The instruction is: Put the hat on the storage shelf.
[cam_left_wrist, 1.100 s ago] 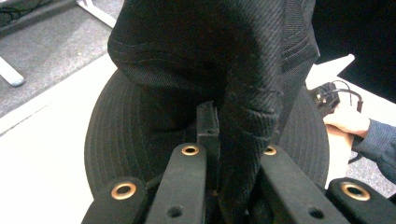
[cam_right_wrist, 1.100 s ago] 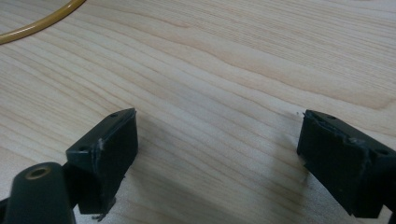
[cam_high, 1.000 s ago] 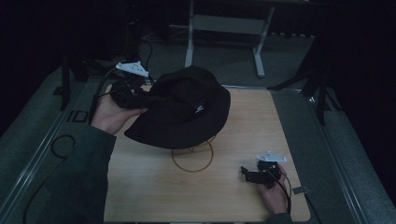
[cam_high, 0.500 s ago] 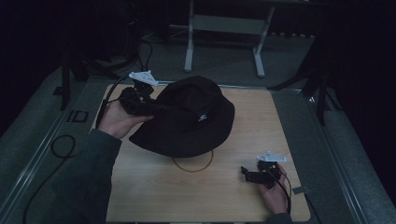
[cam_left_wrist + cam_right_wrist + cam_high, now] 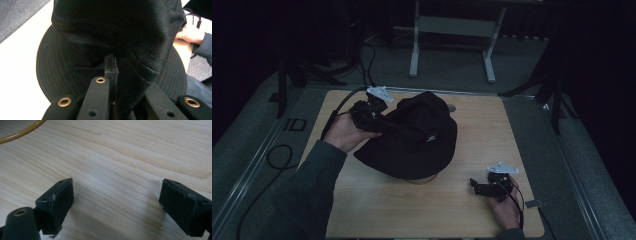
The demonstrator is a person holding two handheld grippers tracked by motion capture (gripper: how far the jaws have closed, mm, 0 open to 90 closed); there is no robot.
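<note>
The left claw point(image 5: 379, 116) is clamped on the crown fabric of the black cloth bucket hat point(image 5: 412, 137), which sits over a yellow ring point(image 5: 18, 131) on the wooden counter point(image 5: 472, 145) — placement looks nearly done, release left. The right claw point(image 5: 484, 187) rests open, empty.

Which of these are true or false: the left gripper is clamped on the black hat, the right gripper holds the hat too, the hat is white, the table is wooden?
1. The left gripper is shut on the black hat. True.
2. The right gripper also holds the hat. False: its jaws stand open over the bare wooden table.
3. The hat is white. False: it is black.
4. The table is light wood. True.
</note>
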